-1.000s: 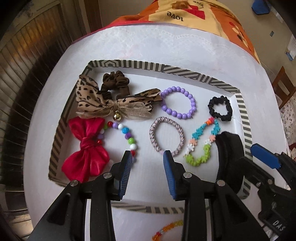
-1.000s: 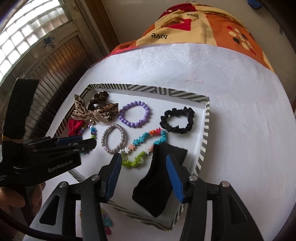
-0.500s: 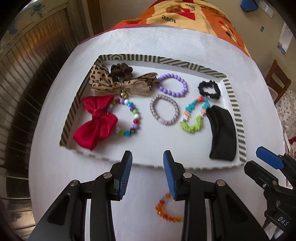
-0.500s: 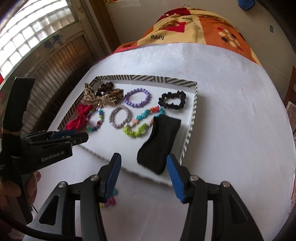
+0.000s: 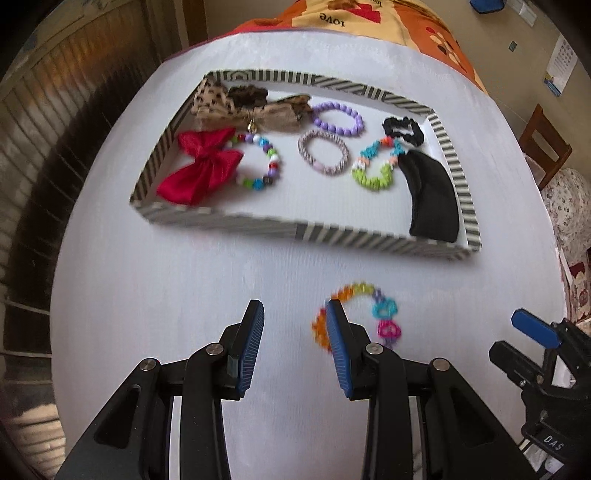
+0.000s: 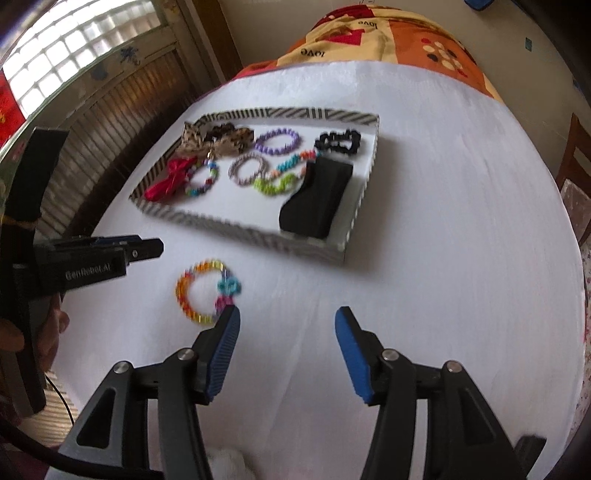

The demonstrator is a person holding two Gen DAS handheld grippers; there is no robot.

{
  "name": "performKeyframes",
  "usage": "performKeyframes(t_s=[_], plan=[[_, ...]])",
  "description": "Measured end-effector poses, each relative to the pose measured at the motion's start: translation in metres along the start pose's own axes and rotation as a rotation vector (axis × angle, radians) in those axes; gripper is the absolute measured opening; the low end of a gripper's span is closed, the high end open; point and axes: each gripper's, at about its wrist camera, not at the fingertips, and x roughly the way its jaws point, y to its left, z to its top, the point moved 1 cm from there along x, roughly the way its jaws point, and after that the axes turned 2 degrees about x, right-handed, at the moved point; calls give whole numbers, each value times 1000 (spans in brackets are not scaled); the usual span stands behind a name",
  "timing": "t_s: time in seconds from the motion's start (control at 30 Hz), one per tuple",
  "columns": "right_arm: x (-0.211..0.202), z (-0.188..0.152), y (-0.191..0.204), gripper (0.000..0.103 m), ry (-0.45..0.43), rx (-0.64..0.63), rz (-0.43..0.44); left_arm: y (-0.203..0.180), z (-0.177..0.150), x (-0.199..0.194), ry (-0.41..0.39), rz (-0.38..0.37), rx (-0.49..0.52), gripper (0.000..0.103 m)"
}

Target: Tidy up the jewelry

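A striped tray [image 5: 295,230] [image 6: 240,229] holds a red bow [image 5: 199,170], a leopard bow [image 5: 258,110], a purple bead bracelet [image 5: 338,118], several other bracelets, a black scrunchie [image 5: 402,129] and a black headband [image 5: 432,199] [image 6: 317,203]. An orange bead bracelet with teal and pink charms [image 5: 347,291] [image 6: 205,266] lies on the white cloth in front of the tray. My left gripper [image 5: 293,314] hangs open just left of it, its right fingertip overlapping the beads in view. My right gripper [image 6: 287,317] is open and empty, to the right of the bracelet.
White cloth [image 6: 443,258] covers the table, with bare room to the right of the tray. An orange patterned blanket [image 6: 369,33] lies at the far end. A wooden chair [image 5: 543,144] stands at the right, and slatted wooden panelling [image 6: 110,122] runs along the left.
Both grippers have drawn back from over the tray toward the near side. The black headband that sat between the right fingers now lies in the tray. The orange bracelet has come fully into view.
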Motion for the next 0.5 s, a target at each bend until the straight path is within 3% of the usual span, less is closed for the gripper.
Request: performKeyframes(t_s=[0.5], plan=[[-30, -91, 13, 61, 139, -89, 98, 9, -55, -2, 39, 4, -32, 13]])
